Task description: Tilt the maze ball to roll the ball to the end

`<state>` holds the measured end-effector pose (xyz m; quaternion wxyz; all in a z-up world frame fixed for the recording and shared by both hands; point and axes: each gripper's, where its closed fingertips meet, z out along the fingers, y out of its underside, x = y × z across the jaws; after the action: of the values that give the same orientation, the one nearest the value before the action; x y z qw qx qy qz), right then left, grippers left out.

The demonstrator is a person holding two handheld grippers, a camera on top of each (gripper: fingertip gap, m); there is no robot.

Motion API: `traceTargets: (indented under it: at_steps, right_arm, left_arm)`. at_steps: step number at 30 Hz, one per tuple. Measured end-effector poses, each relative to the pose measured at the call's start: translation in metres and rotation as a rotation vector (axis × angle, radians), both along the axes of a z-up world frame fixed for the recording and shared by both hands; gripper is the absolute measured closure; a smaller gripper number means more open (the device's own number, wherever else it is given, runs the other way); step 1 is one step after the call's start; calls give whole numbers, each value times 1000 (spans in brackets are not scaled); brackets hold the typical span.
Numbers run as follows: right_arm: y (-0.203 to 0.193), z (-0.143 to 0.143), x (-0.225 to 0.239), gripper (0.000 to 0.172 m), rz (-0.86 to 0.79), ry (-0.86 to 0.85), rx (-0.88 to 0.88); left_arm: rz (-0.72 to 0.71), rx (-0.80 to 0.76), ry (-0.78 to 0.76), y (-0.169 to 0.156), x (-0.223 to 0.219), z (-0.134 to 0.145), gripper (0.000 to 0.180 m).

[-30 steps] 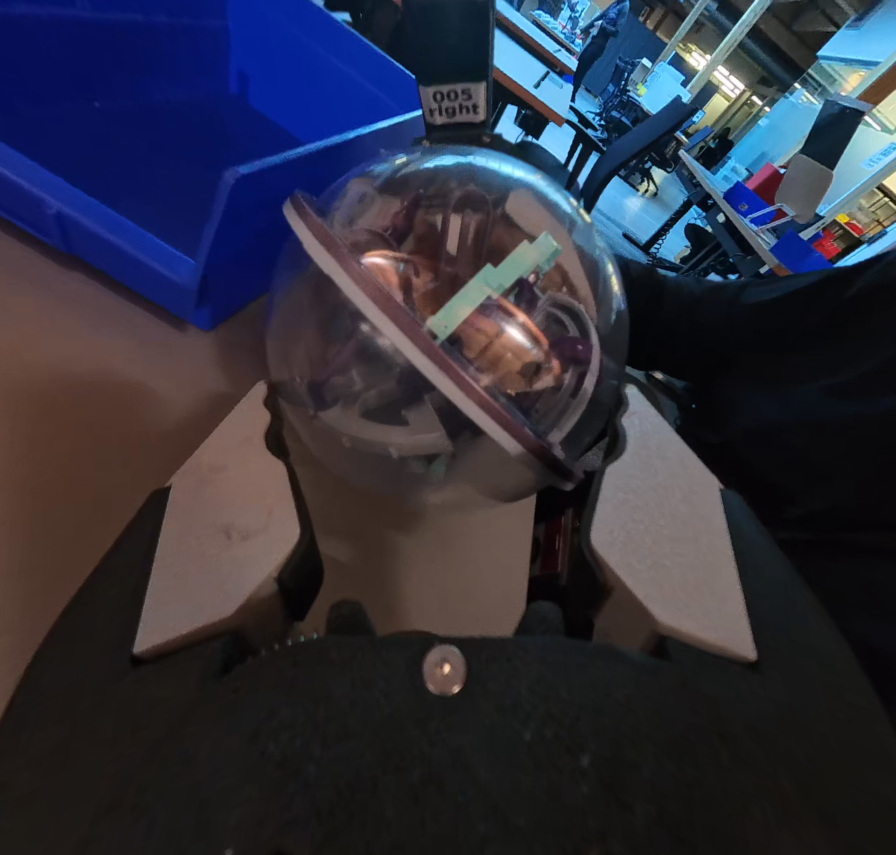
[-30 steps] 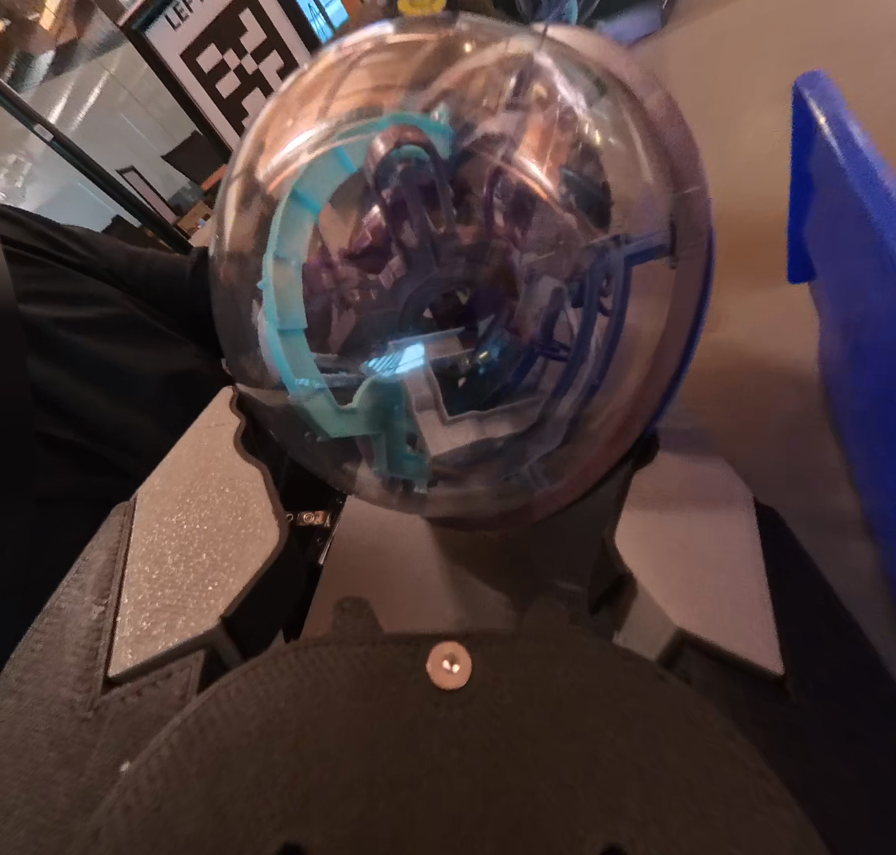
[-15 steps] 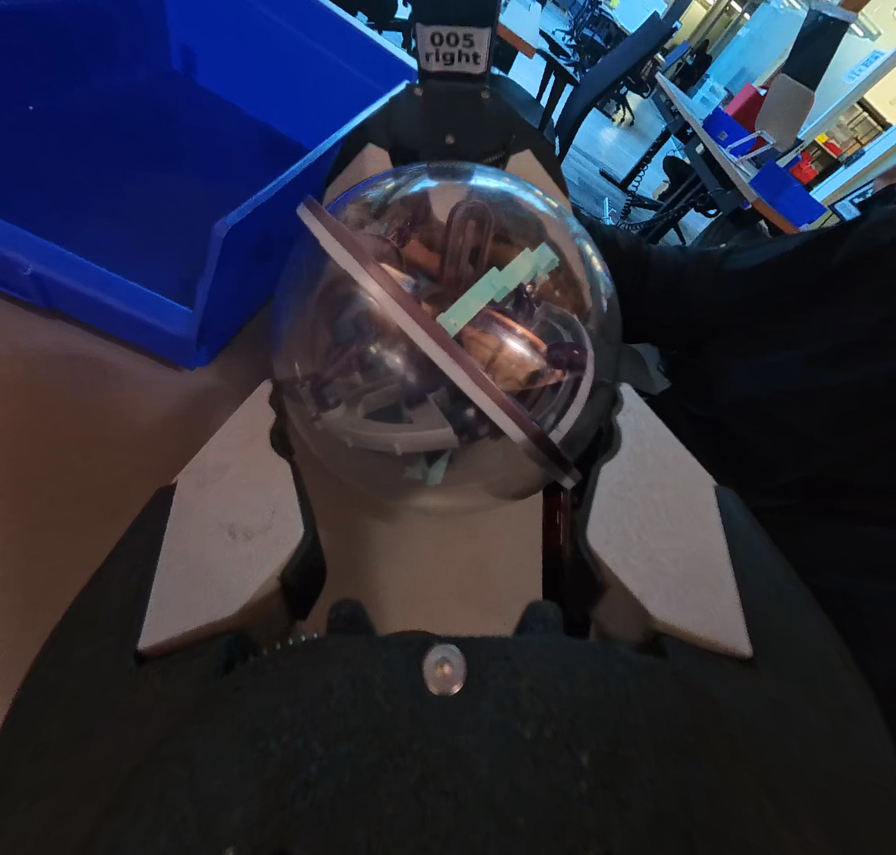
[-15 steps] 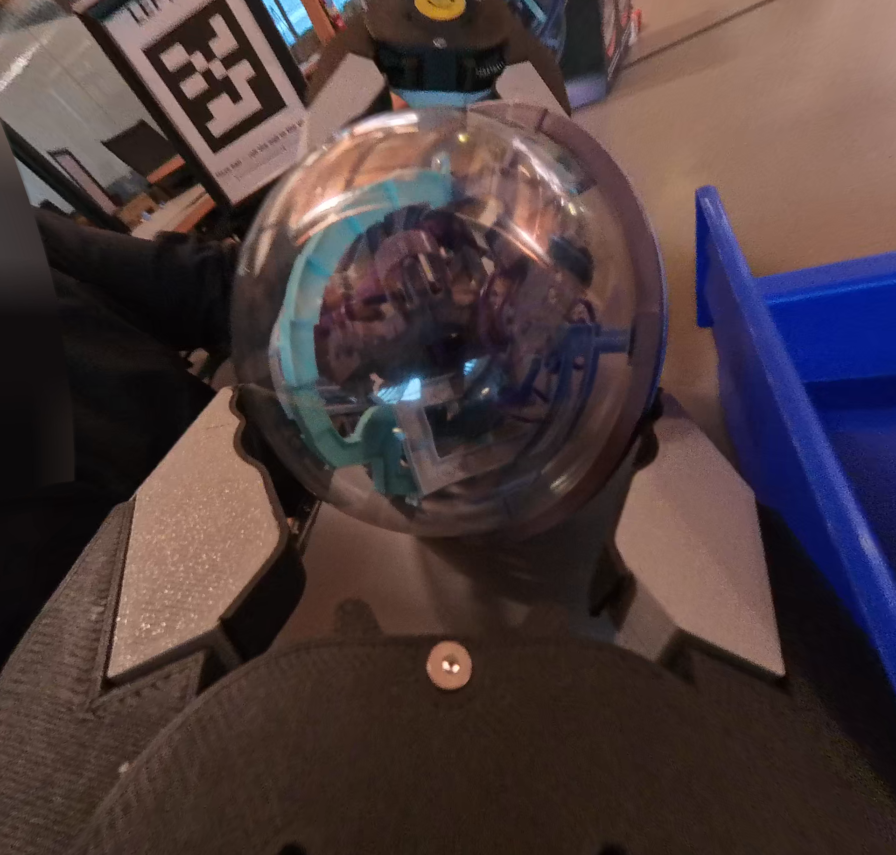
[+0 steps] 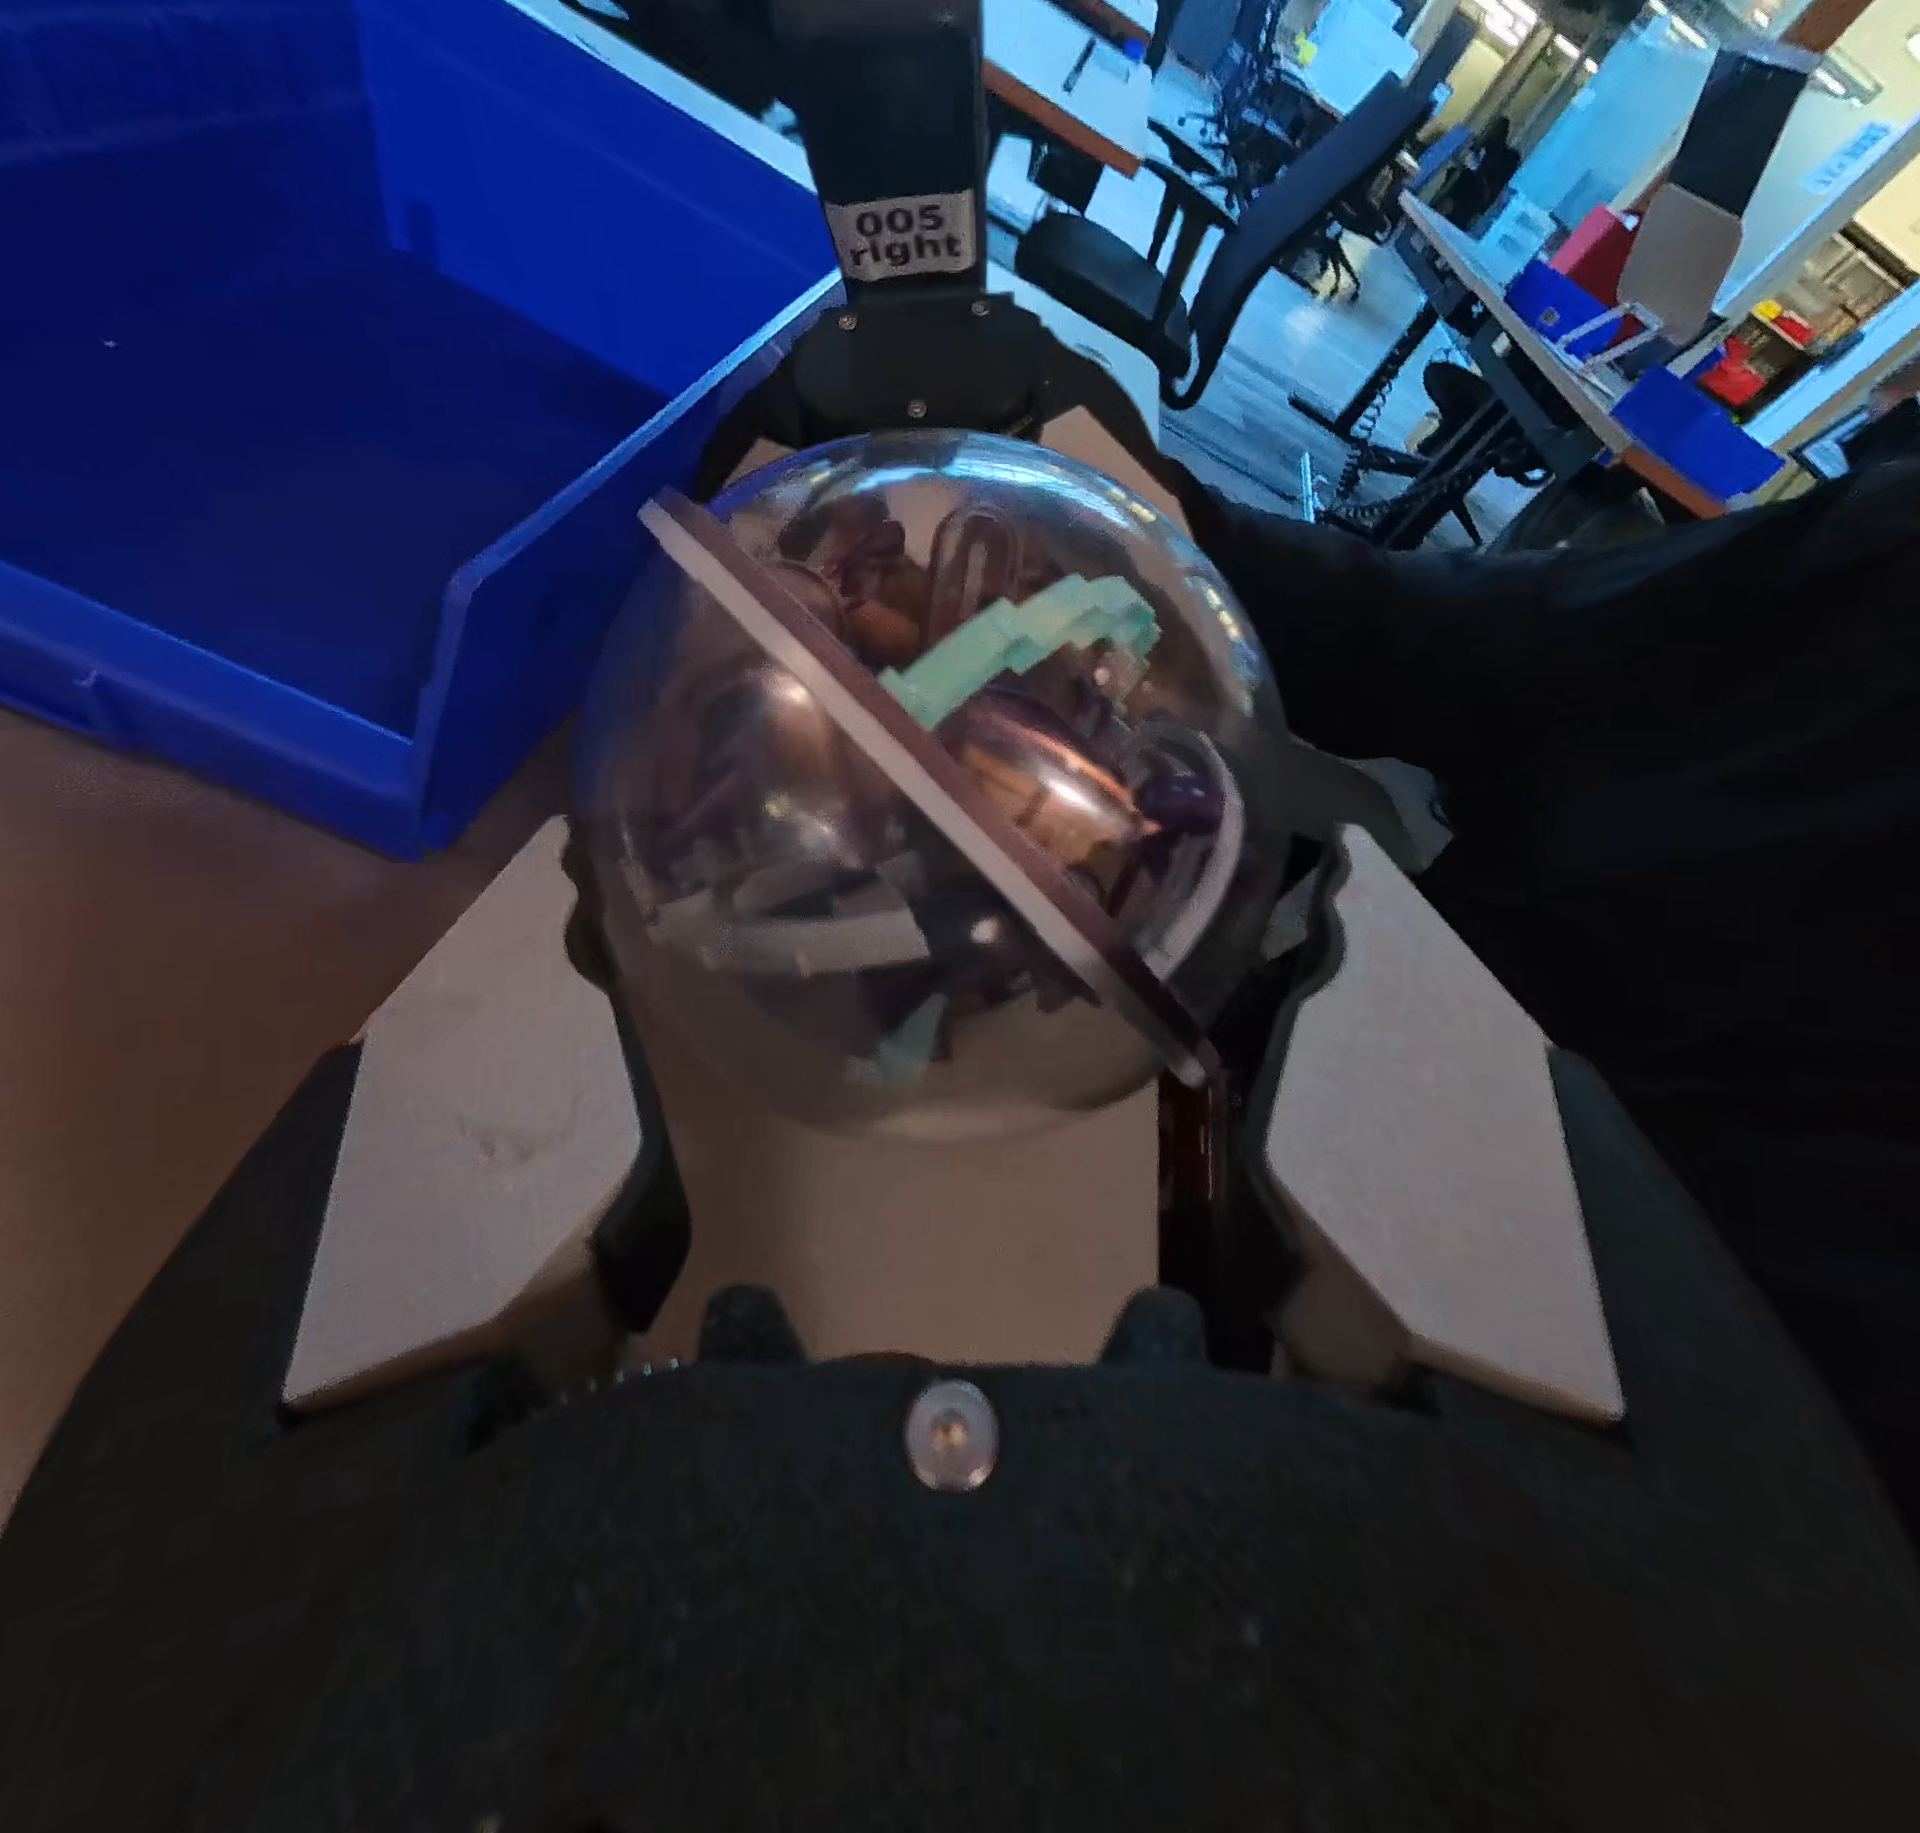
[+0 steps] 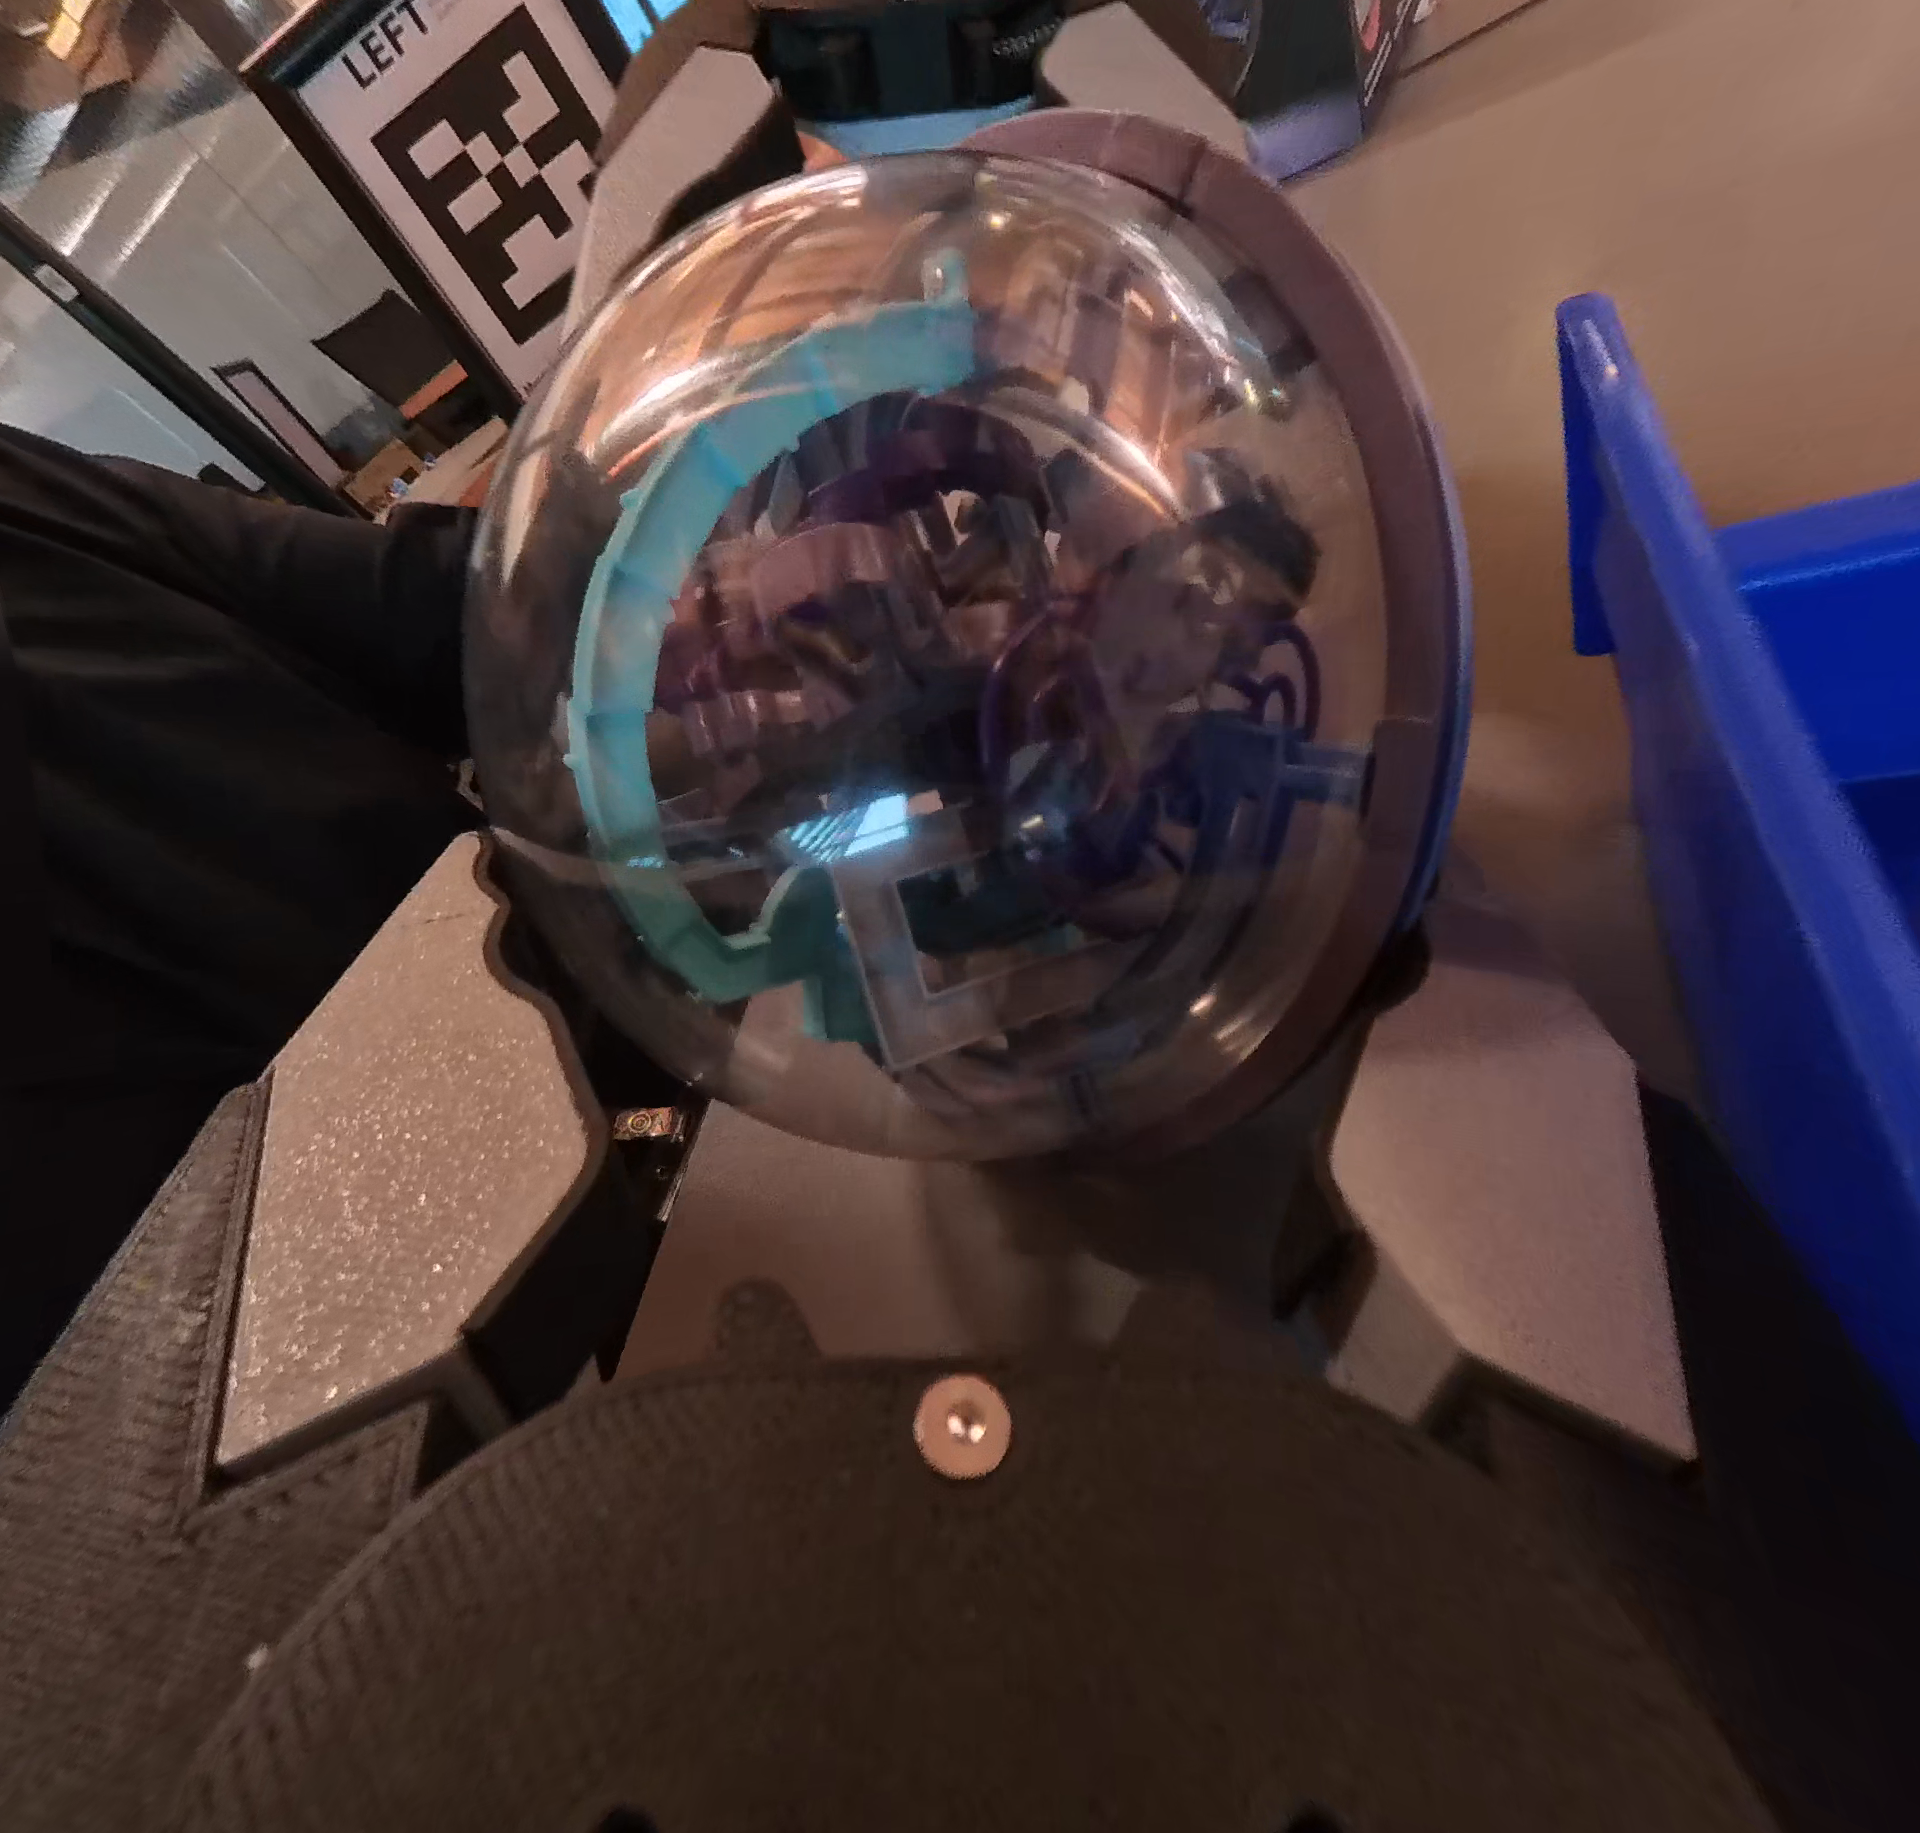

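Note:
The maze ball [image 5: 925,786] is a clear sphere with a dark ring around it and green, purple and grey tracks inside. It is held above the tan table between both grippers, which face each other. My left gripper [image 5: 945,910] is shut on its near side, with both black fingers [image 5: 597,910] pressed to the shell. The right gripper [image 5: 904,370] shows behind the ball. In the right wrist view the ball [image 6: 956,640] fills the middle. My right gripper [image 6: 956,962] is shut on it, and the left gripper [image 6: 904,27] shows beyond. I cannot make out the small ball inside.
A blue bin [image 5: 312,433] stands on the table left of the ball; it also shows in the right wrist view [image 6: 1766,796] at the right. A dark sleeve [image 5: 1610,744] is at the right. A black-and-white marker board [image 6: 468,173] and a box [image 6: 1340,17] stand behind.
Both grippers have swung and tilted the ball together, so the tracks inside have turned and more of the blue bin and each opposite gripper shows. Both grasps have held.

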<state>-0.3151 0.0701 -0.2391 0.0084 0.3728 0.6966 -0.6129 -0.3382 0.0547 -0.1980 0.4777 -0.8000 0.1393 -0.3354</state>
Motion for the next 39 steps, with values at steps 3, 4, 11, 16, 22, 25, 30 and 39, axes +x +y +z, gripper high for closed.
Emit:
traceTargets:
  at_steps: [3,4,11,16,22,25,30,39]
  right_arm:
    - [0,-1,0,15,-1,-6,-3]
    - [0,-1,0,15,0,-9,-6]
    - [1,0,-2,15,-1,-13,-29]
    - [0,0,-2,15,-12,-15,-40]
    - [0,0,-1,15,-16,-18,-34]
    - [-1,-1,0,15,-10,-14,-18]
    - [-1,-3,3,15,0,-16,-12]
    - [-1,-3,2,15,1,-25,-39]
  left_arm:
    - [38,-5,0,-22,-3,0,53]
    - [54,-21,9,-31,-3,-4,51]
    - [164,-49,162,-40,20,-50,44]
    - [180,-90,248,-26,26,-69,32]
    - [193,-69,208,-23,20,-67,46]
    - [196,-65,189,-22,20,-65,47]
    - [207,-45,226,-20,17,-66,53]
    - [209,-32,228,-16,15,-66,54]
